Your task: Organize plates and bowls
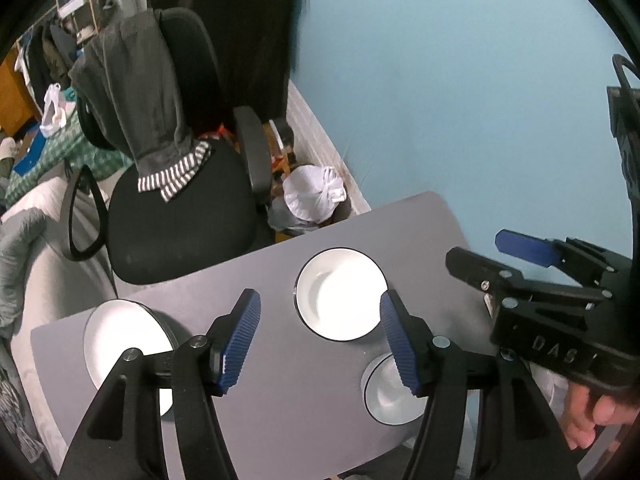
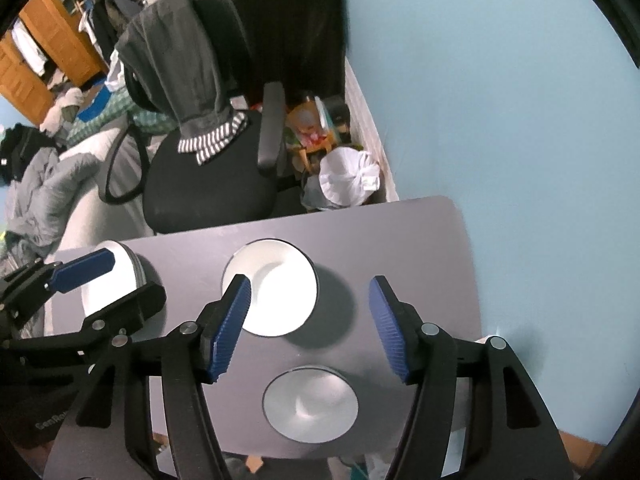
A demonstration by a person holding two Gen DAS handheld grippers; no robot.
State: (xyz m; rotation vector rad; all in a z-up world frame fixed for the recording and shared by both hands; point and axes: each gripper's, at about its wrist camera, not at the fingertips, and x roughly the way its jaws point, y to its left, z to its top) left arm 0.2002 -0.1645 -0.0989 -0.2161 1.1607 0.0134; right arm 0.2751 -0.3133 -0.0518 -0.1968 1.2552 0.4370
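A small grey table (image 1: 280,392) holds three white dishes with dark rims. A larger bowl (image 1: 340,293) sits at the far middle, also in the right wrist view (image 2: 276,284). A smaller bowl (image 1: 386,394) sits near the front, also in the right wrist view (image 2: 310,403). A white plate (image 1: 120,340) lies at the left, partly hidden by the left gripper in the right wrist view (image 2: 120,284). My left gripper (image 1: 320,344) is open and empty above the table, between plate and bowls. My right gripper (image 2: 310,328) is open and empty above the two bowls; it shows at right in the left wrist view (image 1: 500,256).
A black office chair (image 1: 180,208) draped with grey clothes stands just beyond the table's far edge. A bin with a white bag (image 1: 316,196) stands by the blue wall (image 1: 460,100). A bed with grey bedding (image 1: 24,248) lies to the left. The table's right edge meets the wall.
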